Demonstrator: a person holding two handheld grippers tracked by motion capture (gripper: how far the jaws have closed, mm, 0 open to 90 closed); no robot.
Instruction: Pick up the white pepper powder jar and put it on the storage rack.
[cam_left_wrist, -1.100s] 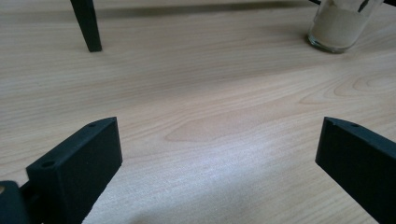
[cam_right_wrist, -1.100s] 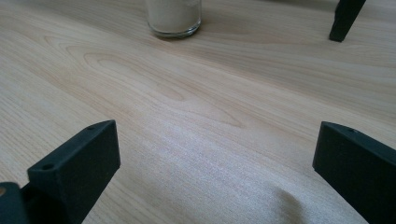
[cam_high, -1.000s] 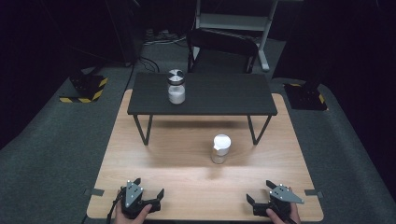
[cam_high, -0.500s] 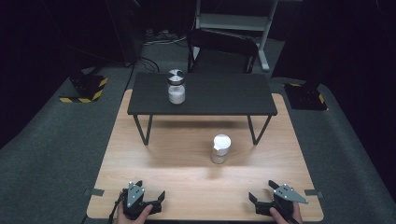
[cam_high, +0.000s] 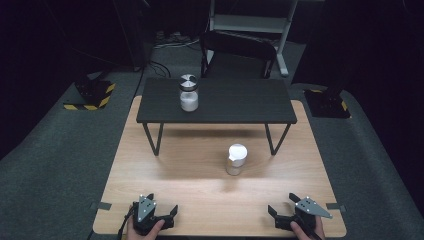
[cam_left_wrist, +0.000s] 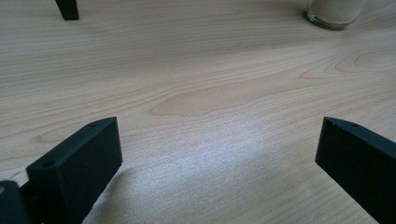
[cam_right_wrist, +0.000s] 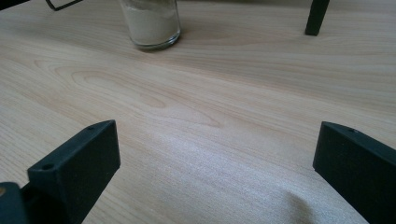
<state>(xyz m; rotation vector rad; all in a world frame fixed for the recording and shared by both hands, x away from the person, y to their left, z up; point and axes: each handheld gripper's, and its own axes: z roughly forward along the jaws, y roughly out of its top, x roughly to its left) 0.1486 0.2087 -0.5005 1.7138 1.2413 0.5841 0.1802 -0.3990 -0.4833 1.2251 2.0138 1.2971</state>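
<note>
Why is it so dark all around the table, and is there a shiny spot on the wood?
High view: light falls on the wooden table, the room beyond is nearly black, and the jar casts a soft shadow. Left gripper view: a pale sheen on the wood between the open jaws. Right gripper view: the same sheen; a dark shadow near the right jaw.

Jar (cam_high: 188, 93) on raised shelf (cam_high: 235, 104); second jar (cam_high: 236, 159) on table (cam_high: 200, 175) before shelf
</note>
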